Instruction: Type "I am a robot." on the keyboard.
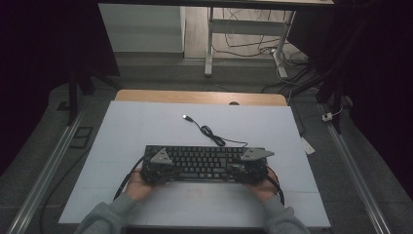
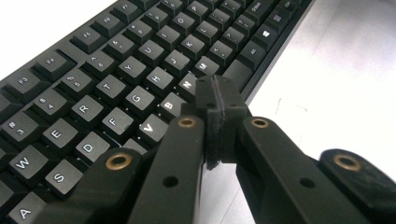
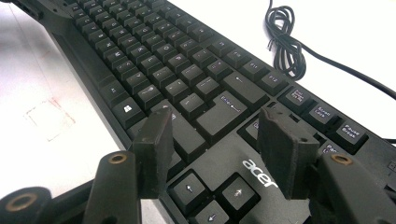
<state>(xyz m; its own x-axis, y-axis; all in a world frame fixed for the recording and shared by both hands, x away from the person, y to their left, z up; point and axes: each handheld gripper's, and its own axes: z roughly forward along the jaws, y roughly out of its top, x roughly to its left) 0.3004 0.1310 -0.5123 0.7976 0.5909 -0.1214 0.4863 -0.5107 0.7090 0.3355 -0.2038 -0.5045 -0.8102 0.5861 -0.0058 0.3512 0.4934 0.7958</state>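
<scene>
While the left tongs point(image 2: 215, 100) have their jaws pressed together with nothing between them, the tip sits over the keyboard point(image 1: 202, 162) near the N and B keys; whether it touches a key cannot be told. The right tongs point(image 3: 215, 140) are spread wide, the jaws standing apart above the Enter key and the arrow block, holding nothing. In the high view the left tongs point(image 1: 157, 168) are at the keyboard's left end and the right tongs point(image 1: 249, 165) at its right end, each held by a hand, left hand point(image 1: 138, 186) and right hand point(image 1: 264, 188).

The keyboard lies near the front middle of the white desk point(image 1: 146, 122), long axis running left to right, its space-bar edge toward the person. Its cable point(image 1: 210, 132) leaves the far edge toward the right end, loops into a small coil just behind the keyboard, and ends in a plug point(image 1: 185, 117) lying further back on the desk.
</scene>
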